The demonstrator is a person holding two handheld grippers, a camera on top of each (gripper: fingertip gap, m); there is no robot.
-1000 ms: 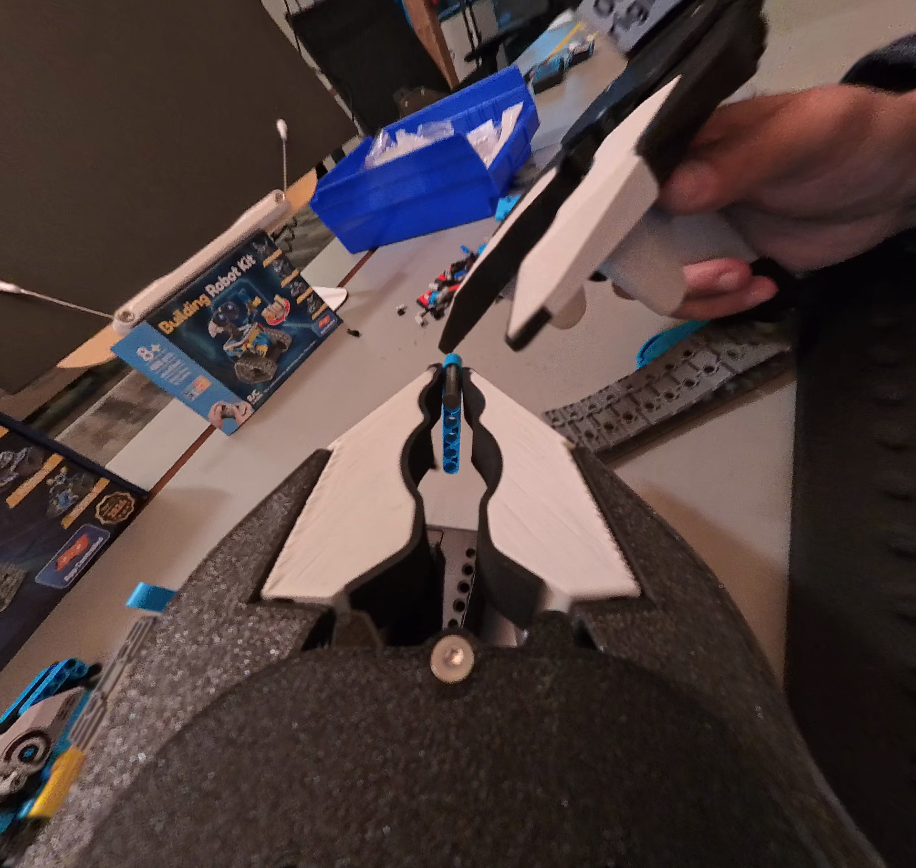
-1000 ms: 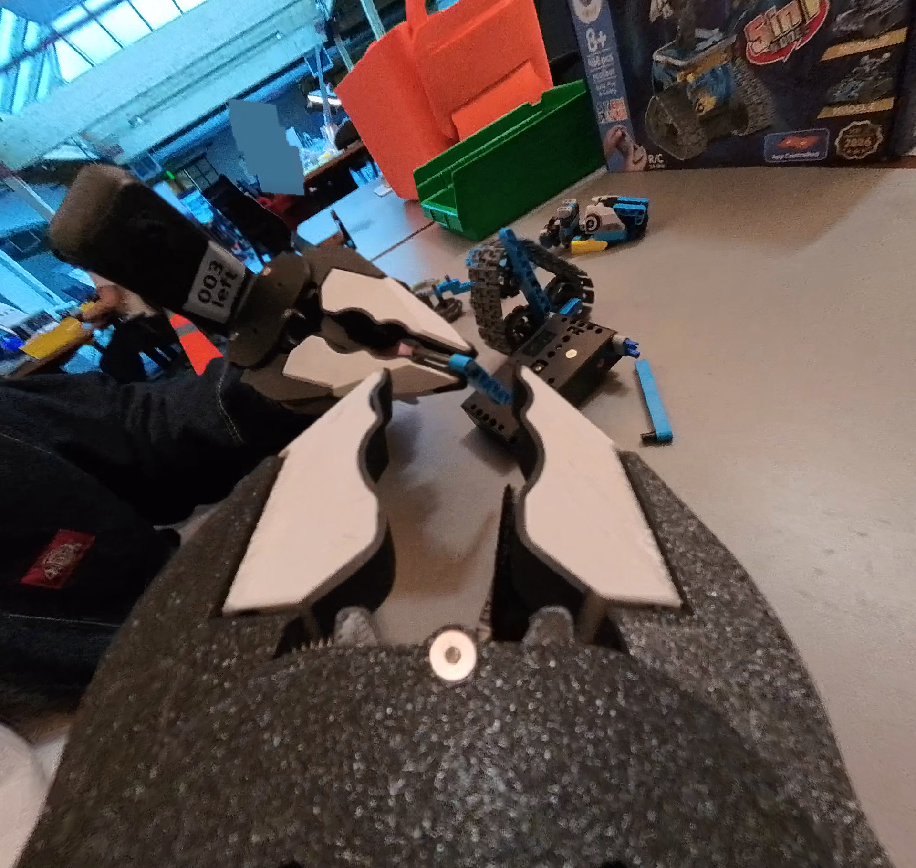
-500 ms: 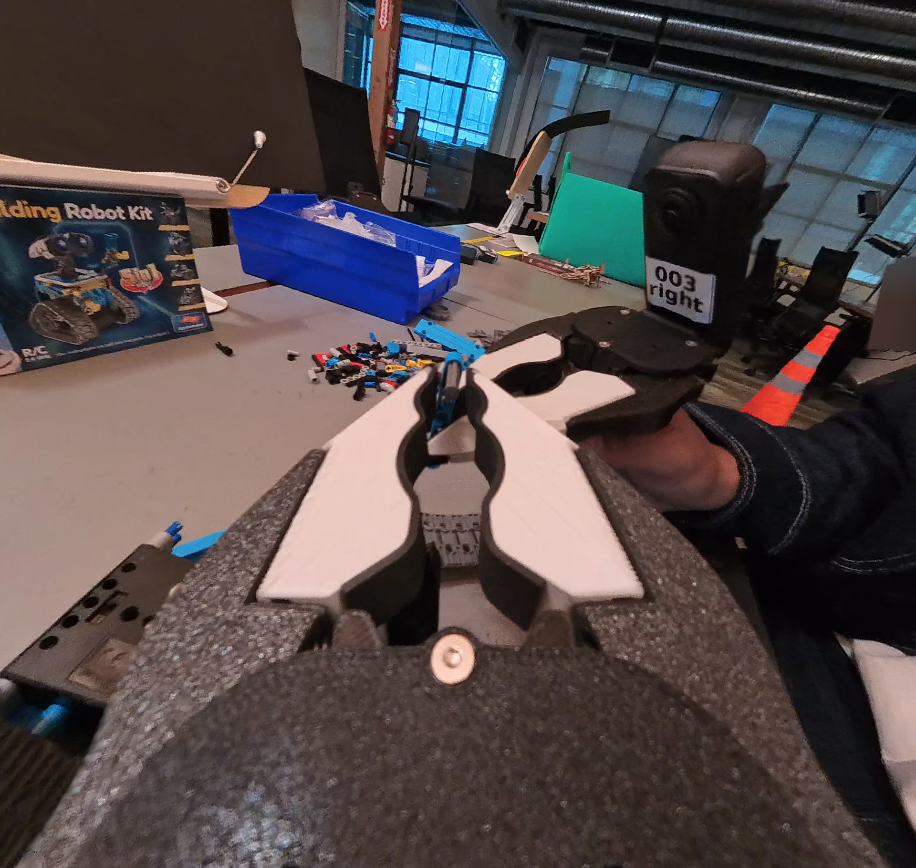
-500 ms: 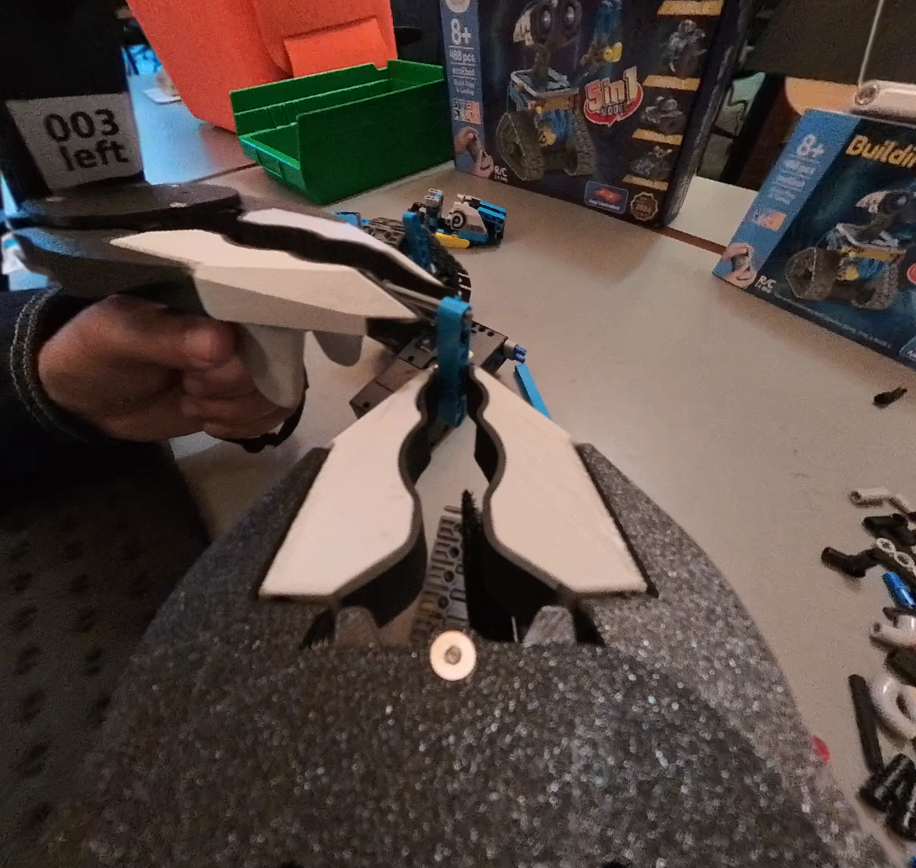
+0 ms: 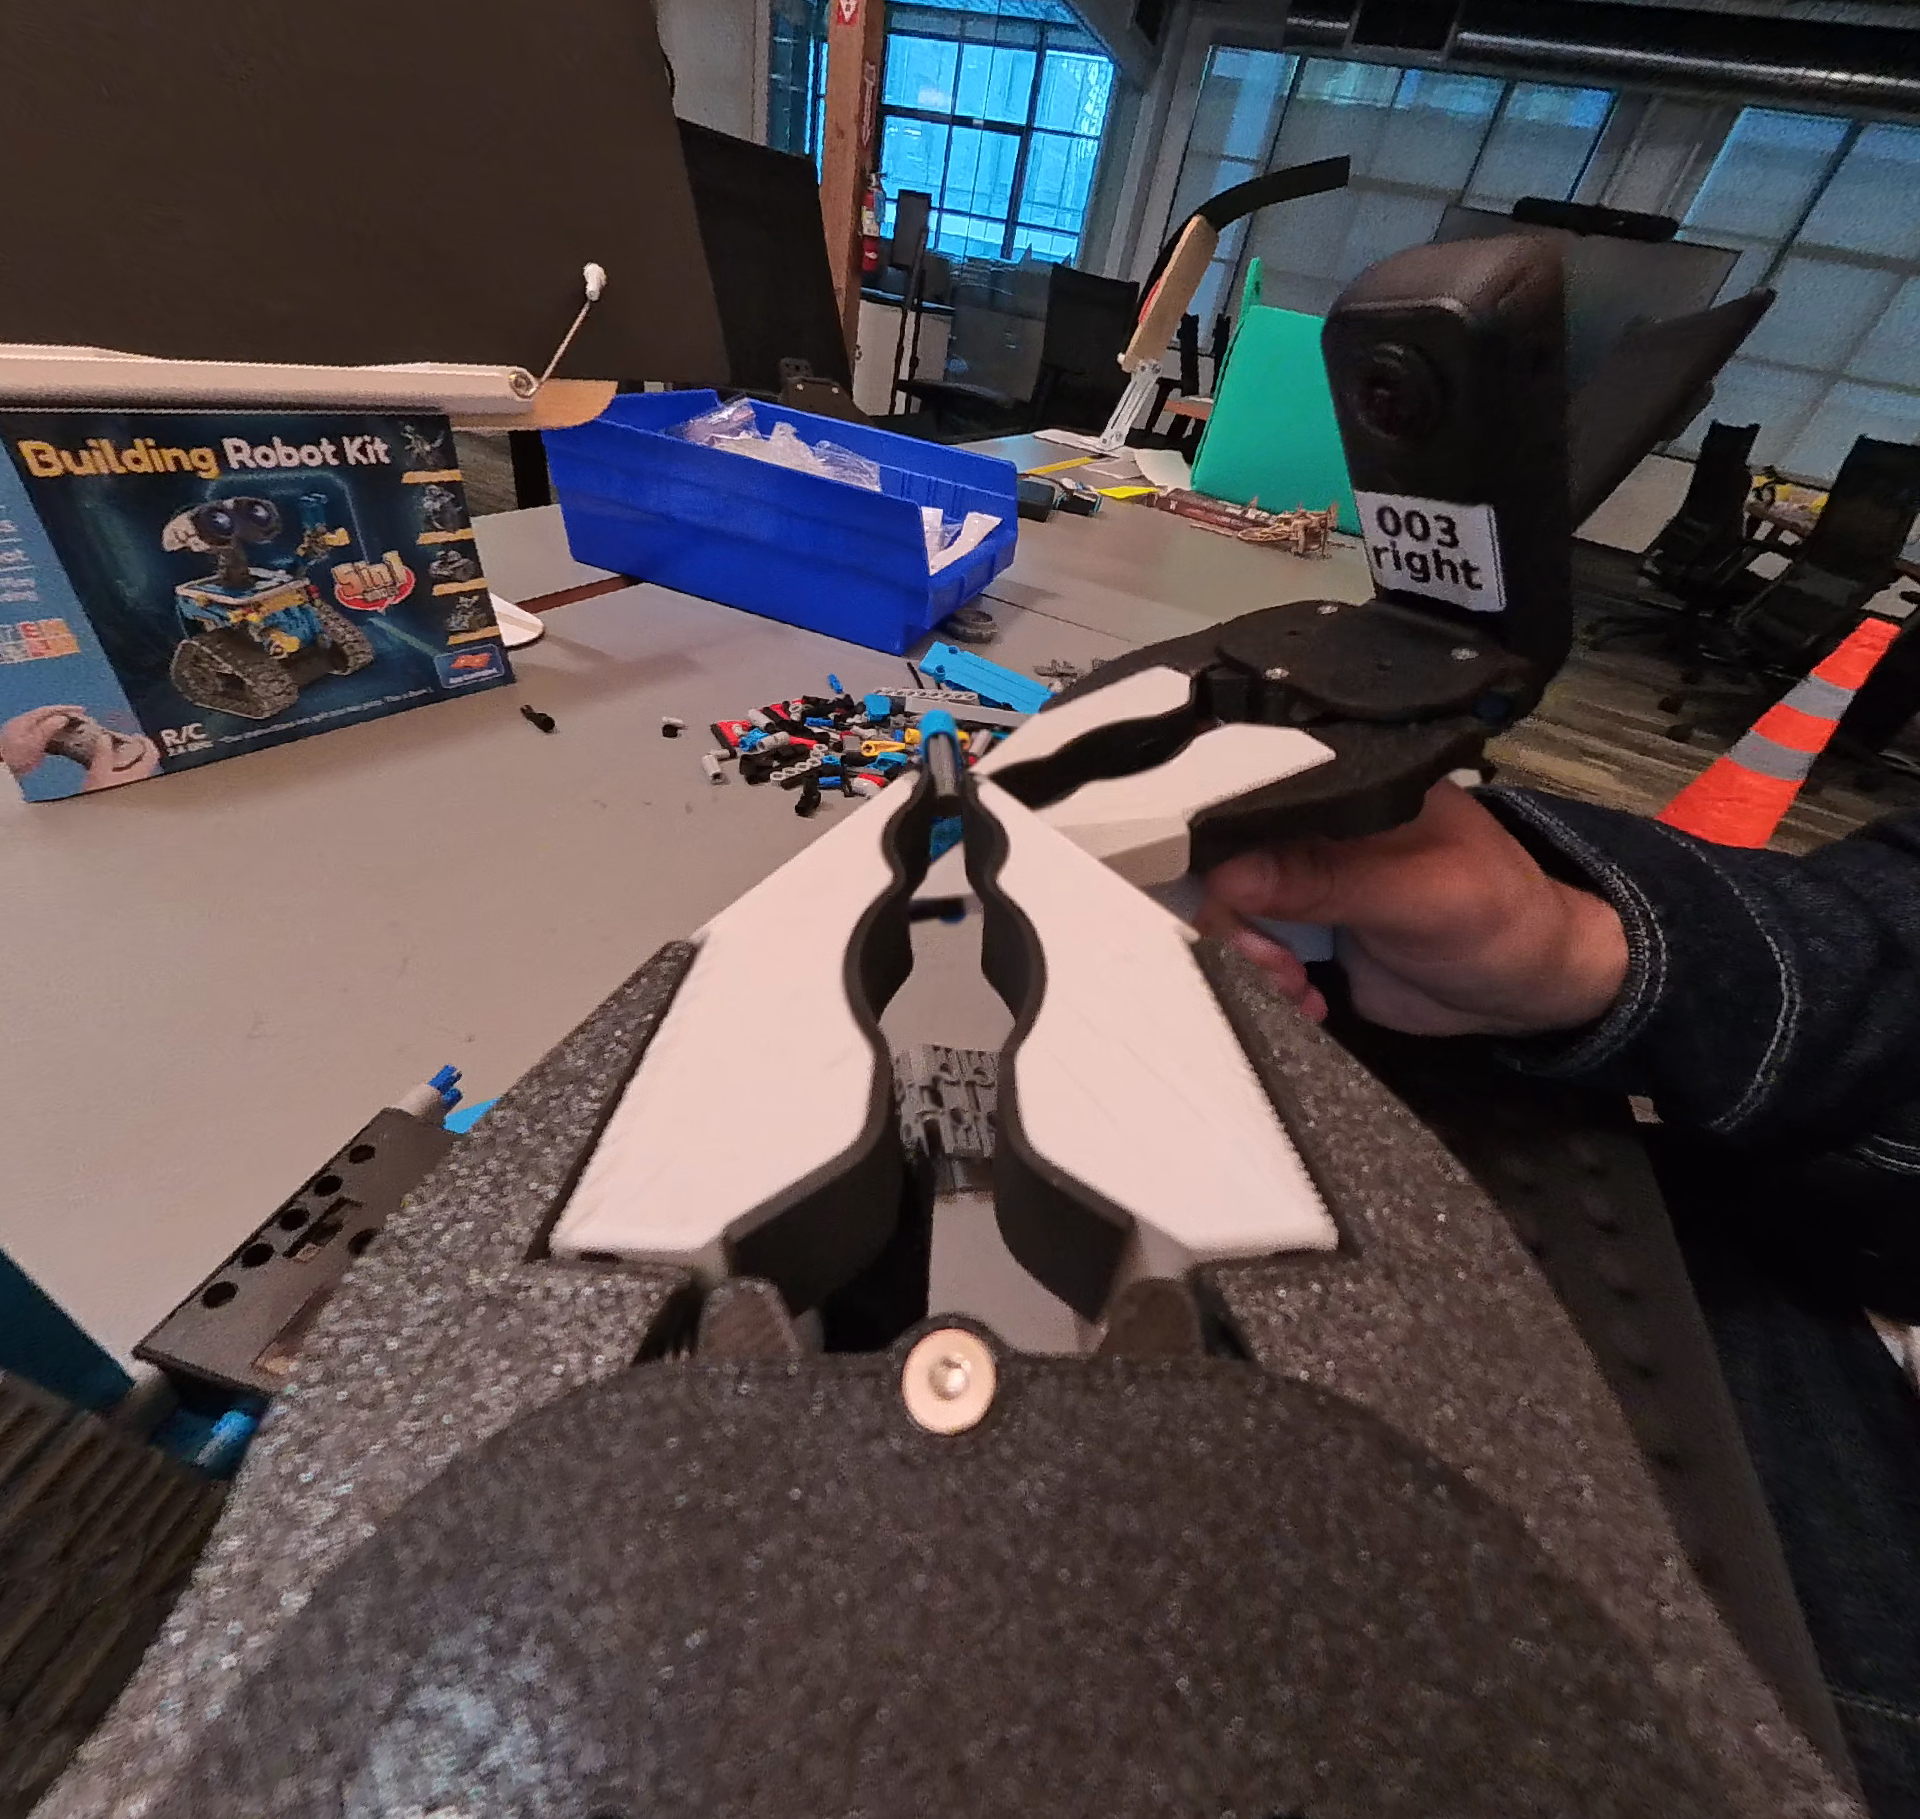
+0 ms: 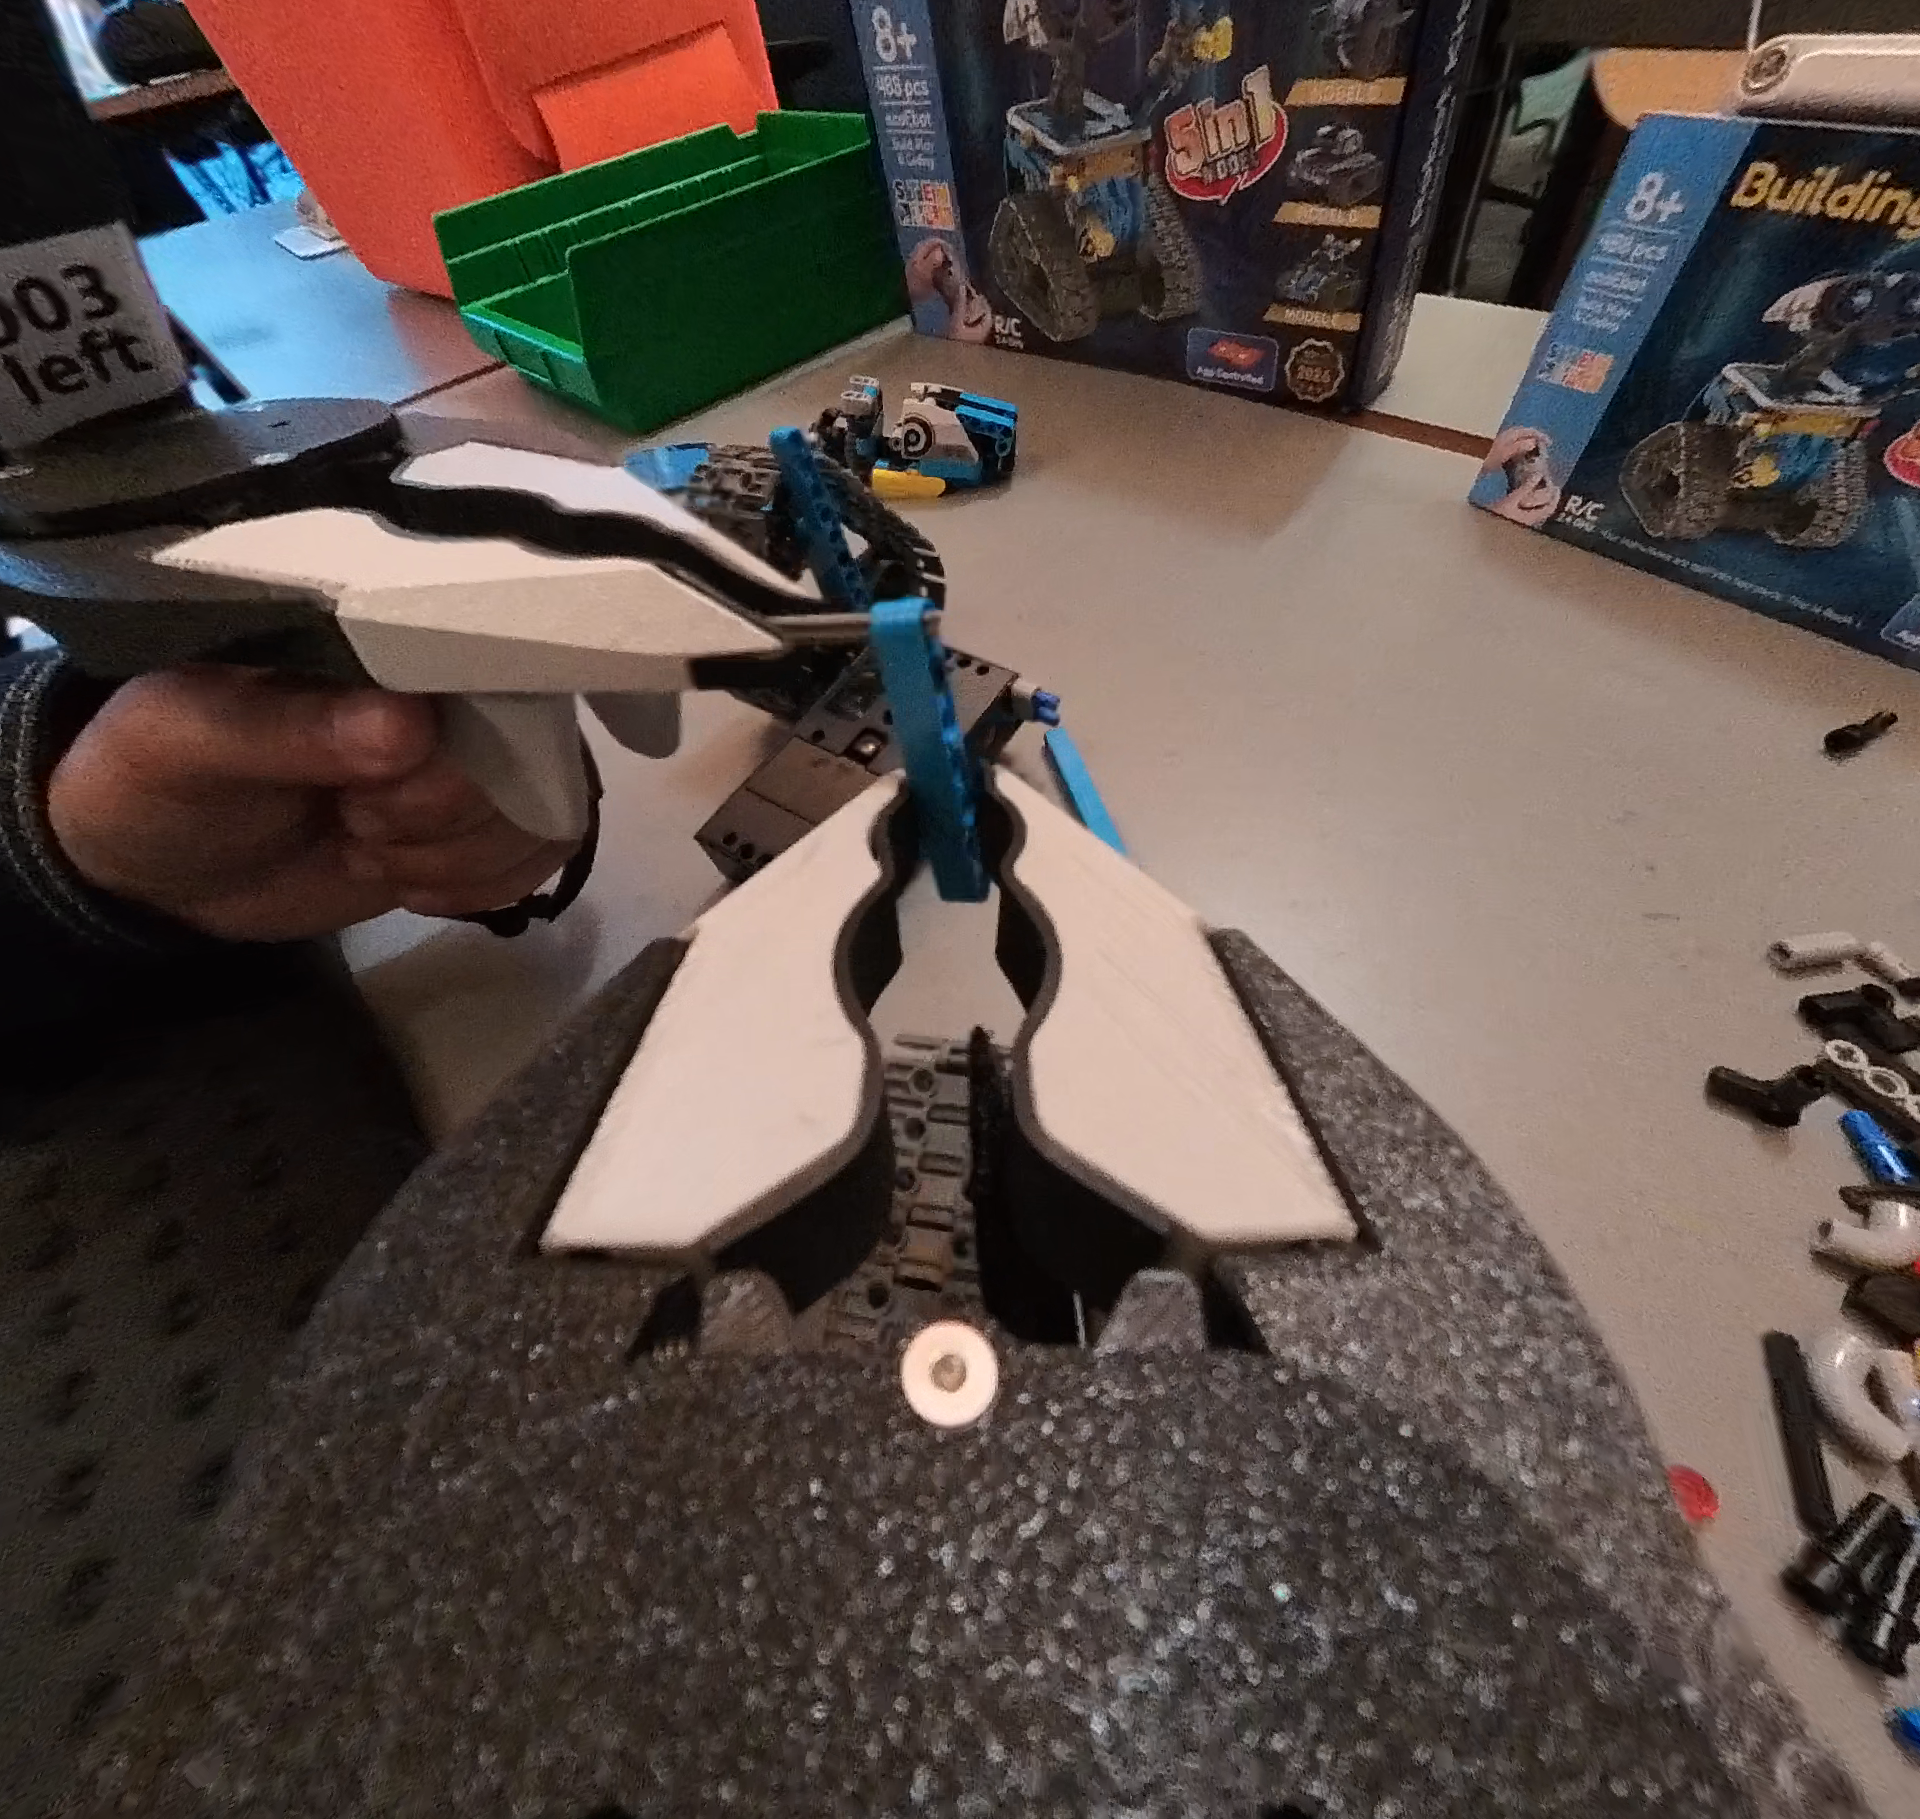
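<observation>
We hold the blue perforated beam (image 6: 928,751) above the surface (image 6: 1403,751), both the left tongs (image 5: 940,782) and the right tongs (image 6: 940,813) pinching it. We judge that uneven pulling could twist it loose. Below it sit the black tracked chassis (image 6: 821,761) and, right of the beam, loose small parts (image 6: 1860,1094) where it could snag or get lost.

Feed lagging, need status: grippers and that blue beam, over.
Left gripper shut on blue beam, top end. Right gripper shut on lower end. Black chassis close behind.
</observation>
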